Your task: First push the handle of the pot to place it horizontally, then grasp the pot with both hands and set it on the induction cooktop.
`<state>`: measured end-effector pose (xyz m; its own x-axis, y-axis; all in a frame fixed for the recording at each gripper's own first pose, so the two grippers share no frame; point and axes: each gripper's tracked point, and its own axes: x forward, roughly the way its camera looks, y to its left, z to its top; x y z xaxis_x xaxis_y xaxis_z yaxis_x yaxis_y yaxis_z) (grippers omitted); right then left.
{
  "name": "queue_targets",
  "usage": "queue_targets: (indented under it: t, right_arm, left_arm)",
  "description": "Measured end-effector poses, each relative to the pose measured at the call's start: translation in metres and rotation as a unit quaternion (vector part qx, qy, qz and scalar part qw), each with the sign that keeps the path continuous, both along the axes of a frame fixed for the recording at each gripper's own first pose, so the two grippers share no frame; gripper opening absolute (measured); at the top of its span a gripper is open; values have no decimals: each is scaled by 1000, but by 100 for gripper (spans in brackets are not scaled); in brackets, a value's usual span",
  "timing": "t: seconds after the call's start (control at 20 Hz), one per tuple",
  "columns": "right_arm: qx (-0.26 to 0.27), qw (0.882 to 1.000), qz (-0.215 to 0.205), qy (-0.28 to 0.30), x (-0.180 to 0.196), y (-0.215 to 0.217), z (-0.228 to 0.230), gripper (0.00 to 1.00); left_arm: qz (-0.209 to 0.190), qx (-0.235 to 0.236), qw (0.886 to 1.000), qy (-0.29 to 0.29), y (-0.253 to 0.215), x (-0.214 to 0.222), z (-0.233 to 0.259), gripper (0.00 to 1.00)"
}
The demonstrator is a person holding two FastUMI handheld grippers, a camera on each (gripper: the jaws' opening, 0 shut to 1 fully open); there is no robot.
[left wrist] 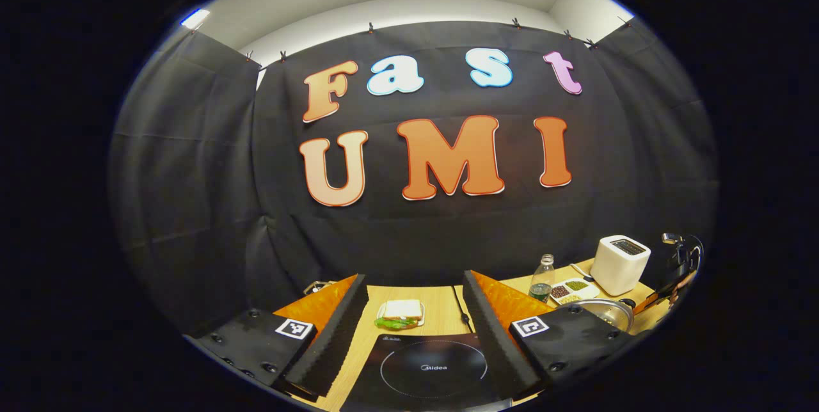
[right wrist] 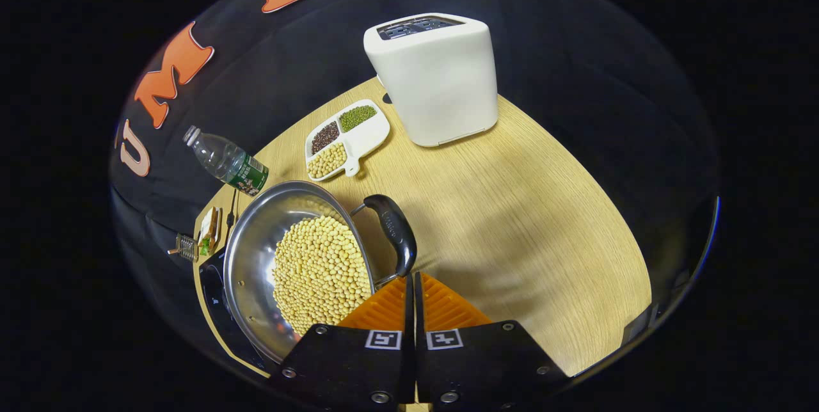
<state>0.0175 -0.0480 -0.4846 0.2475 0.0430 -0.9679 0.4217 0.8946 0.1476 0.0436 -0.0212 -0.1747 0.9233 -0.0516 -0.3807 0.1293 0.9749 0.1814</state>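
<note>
Currently right gripper (right wrist: 410,281) pressed together, fingers flat against each other, nothing pinched; tips touching or just short of the near end of the black curved pot handle (right wrist: 395,231), contact not resolvable. Handle hinged on wire loops at the rim of the shiny steel round pot (right wrist: 256,252), full of pale yellow soybeans (right wrist: 320,274). Pot sitting on the light wooden table (right wrist: 512,207), partly overlapping the edge of the black glass induction cooktop (right wrist: 214,300) on its far side. Beyond the pot in the right gripper view: white boxy toaster (right wrist: 438,76) upright, white three-compartment dish (right wrist: 347,138) with dark, green and yellow beans just beside the pot rim, clear plastic water bottle with green label (right wrist: 227,161) near the cloth wall, sandwich on a small plate (right wrist: 209,231) at the far table edge. Left gripper (left wrist: 416,309) spread wide, holding nothing, touching nothing, hovering above the cooktop (left wrist: 425,367) with its white ring marking centred between the fingers. Left gripper view also has the sandwich (left wrist: 401,313) with green lettuce just behind the cooktop, bottle (left wrist: 542,277), bean dish (left wrist: 571,289) and toaster (left wrist: 619,263) off to the right, and a sliver of pot rim (left wrist: 608,311) behind its right-hand finger. Other gripper (left wrist: 679,265) visible at far right edge, well apart, above the pot side.
</note>
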Motion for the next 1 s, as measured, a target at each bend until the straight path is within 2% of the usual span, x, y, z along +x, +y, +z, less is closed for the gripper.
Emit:
queue_targets:
  t: [0.15, 0.3, 0.4, 0.45, 0.55, 0.65, 0.7, 0.8, 0.85, 0.9, 0.95, 1.0]
  right_arm:
    - [-2, 1000, 9, -15, -2, -3, 13, 1]
    - [-15, 998, 4, -55, 5, -22, 44, 0]
    - [-23, 996, -1, -85, 14, -33, 65, 0]
    - [-23, 995, 4, -98, 17, -34, 72, 0]
    - [-16, 993, 28, -114, 22, -28, 80, 5]
    - [-3, 991, 57, -118, 25, -13, 80, 16]
    - [2, 991, 70, -115, 26, -6, 78, 25]
    - [7, 989, 94, -111, 26, 7, 75, 35]
    - [5, 988, 105, -114, 29, 12, 72, 38]
    - [3, 987, 114, -115, 33, 16, 71, 32]
    - [0, 986, 121, -117, 36, 18, 71, 46]
    - [-1, 985, 125, -118, 39, 21, 70, 54]
  left_arm:
    - [-18, -19, 999, 45, -24, -11, -39, 100]
    - [-28, -25, 995, 91, -41, -18, -74, 98]
    - [-36, -37, 990, 129, -56, -25, -102, 98]
    - [-39, -41, 987, 149, -63, -28, -117, 100]
    - [-45, -52, 979, 194, -78, -38, -147, 97]
    - [-52, -67, 964, 251, -96, -54, -178, 94]
    - [-55, -73, 956, 278, -103, -62, -191, 96]
    - [-55, -81, 944, 315, -117, -67, -214, 96]
    - [-56, -80, 939, 331, -121, -68, -222, 94]
    - [-59, -78, 933, 346, -126, -70, -231, 95]
    - [-59, -75, 927, 362, -129, -74, -238, 95]
    - [-62, -73, 921, 378, -135, -77, -248, 95]
